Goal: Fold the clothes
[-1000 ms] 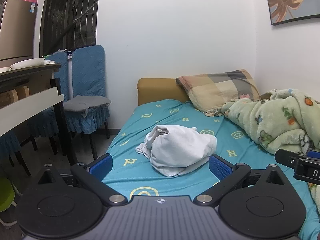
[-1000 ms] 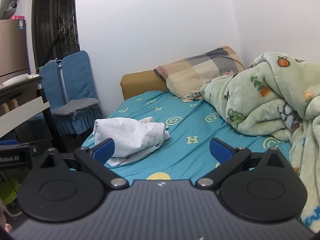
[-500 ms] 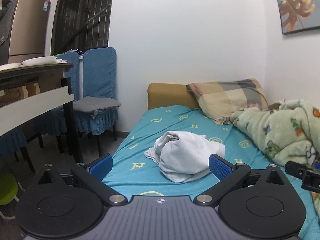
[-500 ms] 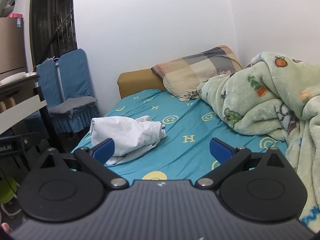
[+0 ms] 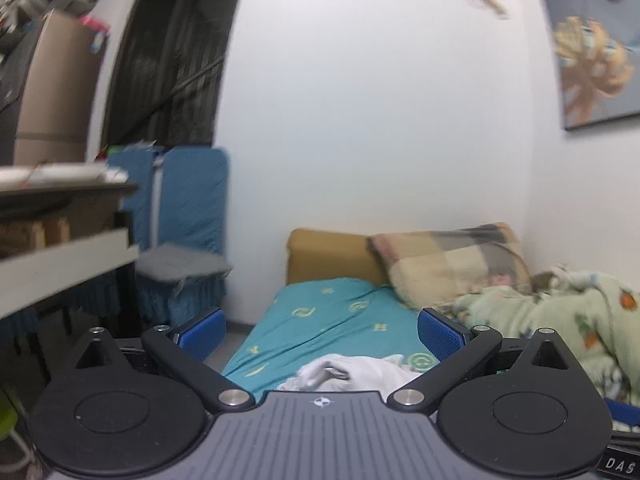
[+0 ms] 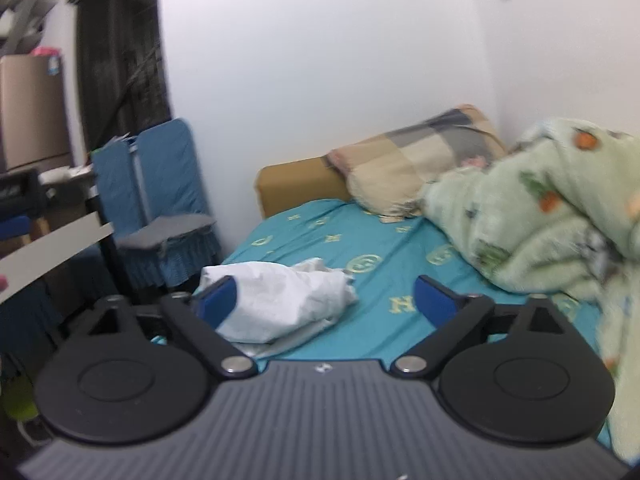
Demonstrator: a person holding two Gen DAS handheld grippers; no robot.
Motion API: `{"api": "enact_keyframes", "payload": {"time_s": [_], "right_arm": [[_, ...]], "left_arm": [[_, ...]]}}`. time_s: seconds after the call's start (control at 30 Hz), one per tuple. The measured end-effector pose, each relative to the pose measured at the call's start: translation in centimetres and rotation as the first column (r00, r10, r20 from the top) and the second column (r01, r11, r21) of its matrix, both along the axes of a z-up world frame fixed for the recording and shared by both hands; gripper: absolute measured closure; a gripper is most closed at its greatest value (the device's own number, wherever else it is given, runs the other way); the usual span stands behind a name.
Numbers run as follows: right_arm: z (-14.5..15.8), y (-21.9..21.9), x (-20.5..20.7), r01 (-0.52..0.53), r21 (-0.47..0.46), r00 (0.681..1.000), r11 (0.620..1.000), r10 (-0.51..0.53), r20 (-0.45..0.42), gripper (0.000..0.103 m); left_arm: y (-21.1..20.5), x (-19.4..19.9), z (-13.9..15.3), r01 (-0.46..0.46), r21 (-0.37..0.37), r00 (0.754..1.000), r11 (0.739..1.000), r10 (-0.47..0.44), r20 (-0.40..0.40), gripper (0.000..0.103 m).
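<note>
Both pairs of jaws stand apart with nothing between them; those of my right gripper [image 6: 326, 300] have just been narrowing a little, on air alone. Against a second ago, my left gripper [image 5: 322, 332] has risen, so the teal bed [image 5: 320, 320] sinks low in its view and the crumpled white garment [image 6: 280, 300] slips almost under its body. That garment lies bunched on the sheet near the bed's edge, unfolded; I judge folding hasn't started, and I need to come down first.
</note>
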State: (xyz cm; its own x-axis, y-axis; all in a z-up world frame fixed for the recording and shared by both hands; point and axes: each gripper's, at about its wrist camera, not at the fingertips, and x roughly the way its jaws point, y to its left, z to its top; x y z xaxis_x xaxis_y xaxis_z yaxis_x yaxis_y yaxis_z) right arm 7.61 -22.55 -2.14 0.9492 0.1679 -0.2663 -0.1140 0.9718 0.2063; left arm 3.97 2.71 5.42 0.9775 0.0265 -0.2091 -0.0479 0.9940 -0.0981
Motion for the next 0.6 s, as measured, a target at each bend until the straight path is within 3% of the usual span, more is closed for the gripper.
{"api": "enact_keyframes", "payload": {"time_s": [0.03, 0.17, 0.3, 0.5, 0.6], "right_arm": [[0.2, 0.4, 1.3, -0.021, 0.004, 1.000, 1.000, 0.021, -0.015, 0.030], [0.1, 2.2, 9.0, -0.104, 0.001, 0.989, 0.995, 0.103, -0.106, 0.029], [-1.4, 4.9, 19.6, -0.135, -0.035, 0.969, 0.990, 0.124, -0.213, 0.027], [-6.3, 9.1, 34.8, -0.132, -0.099, 0.924, 0.986, 0.086, -0.372, 0.028], [-9.9, 9.5, 39.3, -0.092, -0.080, 0.875, 0.993, 0.042, -0.483, 0.028]], "left_arm": [[0.5, 0.6, -0.3, -0.003, -0.024, 1.000, 1.000, 0.003, -0.015, 0.000], [3.0, 2.6, -2.8, -0.025, -0.099, 0.995, 0.995, 0.015, -0.102, 0.000], [5.9, 5.2, -6.1, -0.049, -0.164, 0.985, 0.985, 0.020, -0.170, 0.000], [9.6, 10.7, -10.2, -0.086, -0.290, 0.972, 0.953, 0.016, -0.236, 0.000], [10.5, 12.7, -12.4, -0.087, -0.327, 0.963, 0.941, -0.005, -0.270, 0.000]]}}
